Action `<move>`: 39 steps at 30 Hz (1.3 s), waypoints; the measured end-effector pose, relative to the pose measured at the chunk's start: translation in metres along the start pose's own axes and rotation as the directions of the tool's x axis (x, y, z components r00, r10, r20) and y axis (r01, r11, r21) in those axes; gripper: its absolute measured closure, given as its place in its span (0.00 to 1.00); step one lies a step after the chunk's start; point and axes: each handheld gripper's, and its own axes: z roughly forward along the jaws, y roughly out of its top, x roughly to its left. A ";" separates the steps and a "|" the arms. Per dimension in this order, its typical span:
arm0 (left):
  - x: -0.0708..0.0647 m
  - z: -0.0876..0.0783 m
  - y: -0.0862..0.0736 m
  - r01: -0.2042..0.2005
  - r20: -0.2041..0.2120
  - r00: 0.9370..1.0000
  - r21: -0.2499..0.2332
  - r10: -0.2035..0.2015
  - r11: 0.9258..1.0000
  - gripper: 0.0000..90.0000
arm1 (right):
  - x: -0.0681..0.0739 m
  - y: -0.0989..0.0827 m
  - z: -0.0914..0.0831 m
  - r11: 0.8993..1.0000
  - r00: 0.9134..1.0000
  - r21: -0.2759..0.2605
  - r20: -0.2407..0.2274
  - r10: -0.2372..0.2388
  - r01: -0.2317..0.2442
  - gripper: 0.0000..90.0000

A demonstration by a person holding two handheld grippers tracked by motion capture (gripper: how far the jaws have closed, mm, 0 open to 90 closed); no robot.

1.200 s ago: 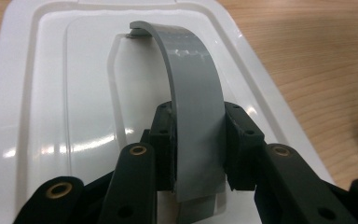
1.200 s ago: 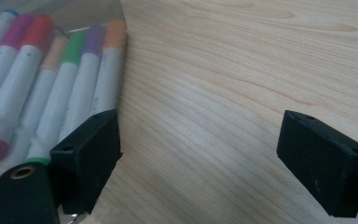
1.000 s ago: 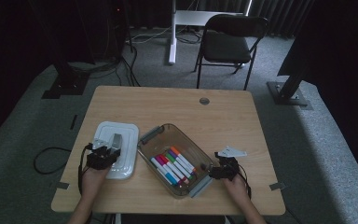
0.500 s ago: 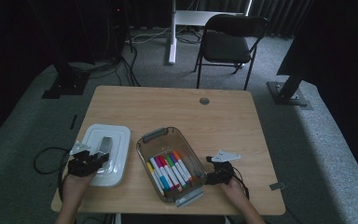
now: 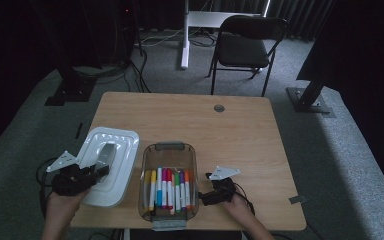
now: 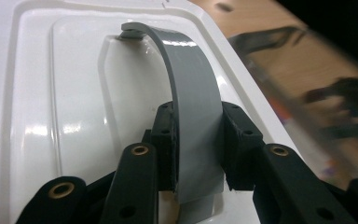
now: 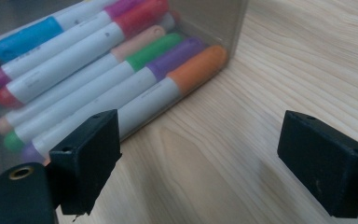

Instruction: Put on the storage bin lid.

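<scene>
So the white lid (image 5: pixel 109 165) is the thing you've got in hand: it sits at the left front part of the table (image 5: pixel 240 130), just left of the clear bin (image 5: pixel 169 149), and your left gripper (image 6: pixel 196 140) is clamped on its grey handle (image 6: pixel 186 93). In the left gripper view the two black jaws press on either side of that arched strap near its close end, so it's a proper pinch, narrow opening with the handle filling it. From the high view the left gripper (image 5: pixel 91 174) comes in at the lid's near left corner, and I can't tell if the lid is resting flat or lifted a bit. The bin is open on top and packed with markers (image 5: pixel 169 189) lying side by side, caps in orange, purple, green, pink, red and blue. Your right gripper (image 7: pixel 200 154) is just right of the bin's near corner, low over the bare wood, jaws spread wide with nothing between them. In the high view your right hand (image 5: pixel 240 209) sits at the front edge.
</scene>
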 end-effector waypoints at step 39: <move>-0.050 0.034 0.010 -0.078 0.167 0.984 0.079 0.064 0.994 0.78 | 0.047 0.047 0.067 0.996 0.995 -0.018 -0.035 -0.088 0.088 0.13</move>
